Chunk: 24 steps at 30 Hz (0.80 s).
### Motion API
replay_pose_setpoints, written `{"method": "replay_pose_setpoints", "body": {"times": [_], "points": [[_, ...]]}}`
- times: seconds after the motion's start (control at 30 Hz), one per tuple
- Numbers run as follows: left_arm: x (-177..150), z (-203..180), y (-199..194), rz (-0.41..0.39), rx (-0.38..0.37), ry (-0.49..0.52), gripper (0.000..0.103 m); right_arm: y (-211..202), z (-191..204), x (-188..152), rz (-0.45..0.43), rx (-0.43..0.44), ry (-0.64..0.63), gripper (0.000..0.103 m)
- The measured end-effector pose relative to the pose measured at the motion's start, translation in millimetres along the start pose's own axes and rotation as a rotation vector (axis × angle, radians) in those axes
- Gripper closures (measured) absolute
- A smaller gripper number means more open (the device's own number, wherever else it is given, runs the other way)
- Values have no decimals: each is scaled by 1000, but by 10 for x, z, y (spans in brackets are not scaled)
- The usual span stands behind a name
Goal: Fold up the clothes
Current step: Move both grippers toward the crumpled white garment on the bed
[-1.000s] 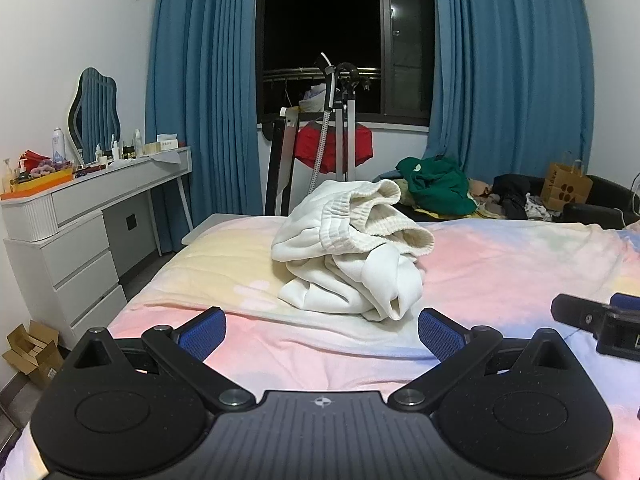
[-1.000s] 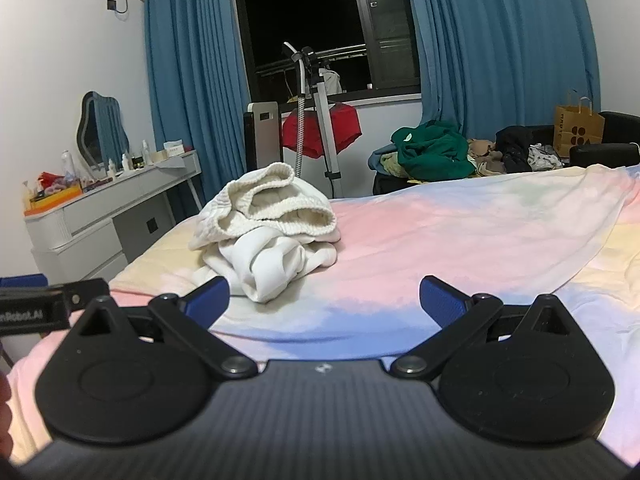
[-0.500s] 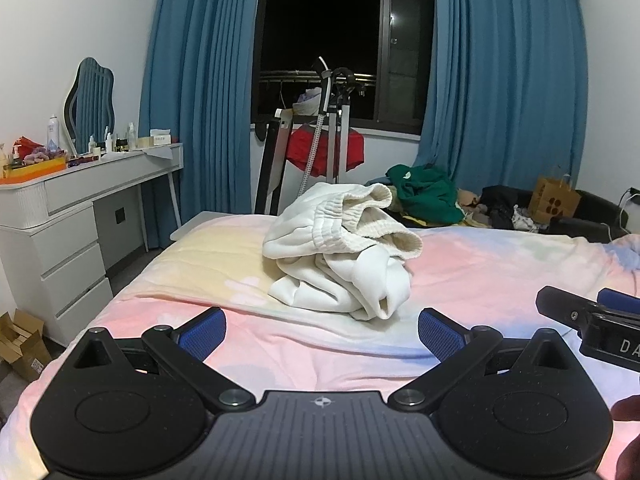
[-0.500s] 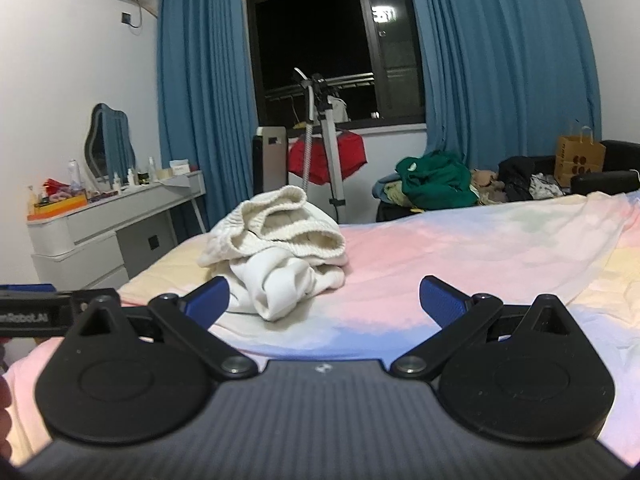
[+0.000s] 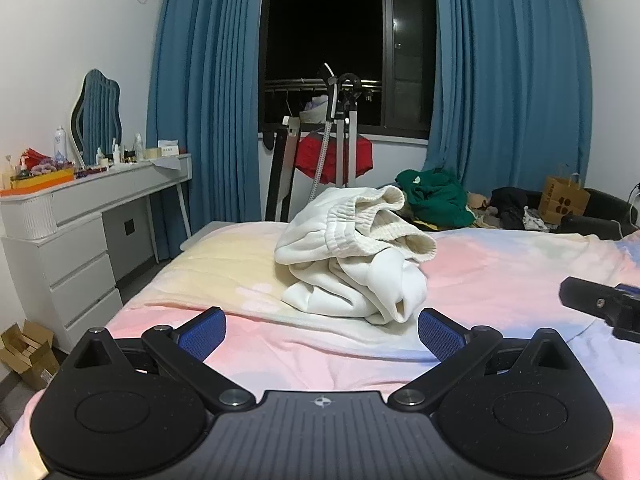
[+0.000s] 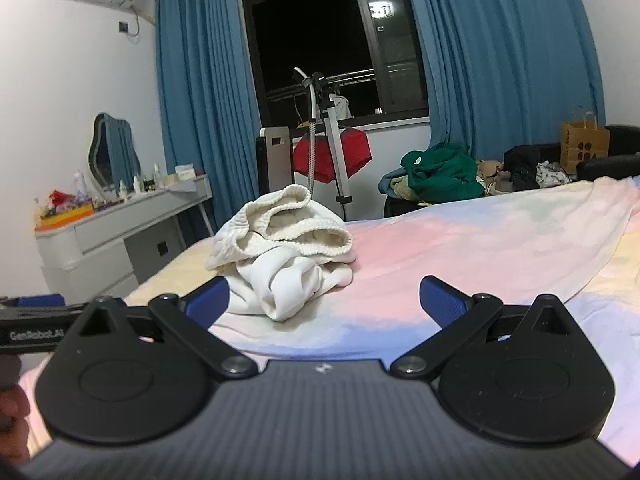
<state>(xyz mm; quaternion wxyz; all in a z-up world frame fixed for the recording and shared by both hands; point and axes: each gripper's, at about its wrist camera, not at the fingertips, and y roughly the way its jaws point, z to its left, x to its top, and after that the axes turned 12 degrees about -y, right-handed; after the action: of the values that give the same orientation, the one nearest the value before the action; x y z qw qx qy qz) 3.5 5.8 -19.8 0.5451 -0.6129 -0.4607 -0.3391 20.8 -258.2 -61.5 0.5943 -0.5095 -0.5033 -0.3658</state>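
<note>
Where pastel sheet [image 5: 500,272] wrinkles, crumpled cream ribbed-cuff fleece garment [image 5: 356,248] heaped.

A dark window [image 5: 344,76] sits between blue curtains [image 5: 208,92]. Left of it, a white dresser [image 5: 80,232] with a mirror [image 5: 98,114] lines the white wall [image 5: 60,60].

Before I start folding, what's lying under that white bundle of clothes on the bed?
The white bundle sits directly on the pastel bedspread, which shows all around it. Whether anything smaller lies beneath or inside the crumpled folds cannot be seen; the cloth covers it.
</note>
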Motion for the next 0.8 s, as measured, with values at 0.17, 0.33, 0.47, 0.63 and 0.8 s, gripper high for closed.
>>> {"method": "replay_pose_setpoints", "body": {"times": [0.17,0.33,0.47,0.63,0.8], "points": [[-45,-9,0,-24,18,23,0,-8,-8,20,22,13,-36,0],[-112,3,57,-7,50,42,0,-22,-57,10,40,30,-18,0],[-121,28,128,8,95,43,0,-68,-105,16,43,-25,11,0],[-134,-64,321,14,160,115,0,-173,-170,29,-7,-63,32,0],[-171,-214,821,71,227,261,0,-284,-246,85,-58,-80,16,0]]}}
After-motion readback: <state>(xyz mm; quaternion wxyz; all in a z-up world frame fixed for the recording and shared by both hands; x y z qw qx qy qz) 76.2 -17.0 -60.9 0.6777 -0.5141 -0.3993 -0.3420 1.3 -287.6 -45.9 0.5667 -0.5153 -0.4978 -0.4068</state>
